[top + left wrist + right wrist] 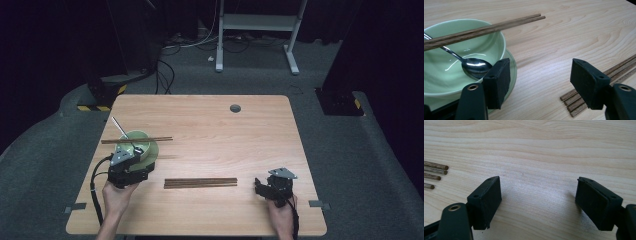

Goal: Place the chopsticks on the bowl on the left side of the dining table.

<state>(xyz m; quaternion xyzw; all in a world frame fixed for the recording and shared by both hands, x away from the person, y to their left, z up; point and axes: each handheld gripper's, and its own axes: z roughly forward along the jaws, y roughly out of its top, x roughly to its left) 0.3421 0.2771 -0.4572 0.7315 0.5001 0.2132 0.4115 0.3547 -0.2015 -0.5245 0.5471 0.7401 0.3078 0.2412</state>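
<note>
Here the left tool (131, 159) sits at the near-left part of the wooden surface (260, 130), right at the near side of a green bowl (139, 145). In the left gripper view its jaws stand wide apart and released, grasping nothing; one jaw lies close against the bowl's near rim, above the green saucer (512, 67) on which the bowl stands, while the other hangs over the end of the loose chopsticks. A metal spoon (474, 65) rests inside the bowl, its handle leaning out over the far-left rim. A pair of brown chopsticks (137, 140) lies flat across the top of the bowl, running left to right, with the right ends reaching out past the rim over the surface.

A second bundle of chopsticks (201, 183) lies on the surface near the middle, towards the near edge, between the two tools and well apart from the bowl. In the right gripper view four of its ends (435, 173) show at the left.

The right tool (264, 188) rests low at the near-right, just beyond the right end of that bundle. Its jaws are also spread and released, with bare wood between them.
</note>
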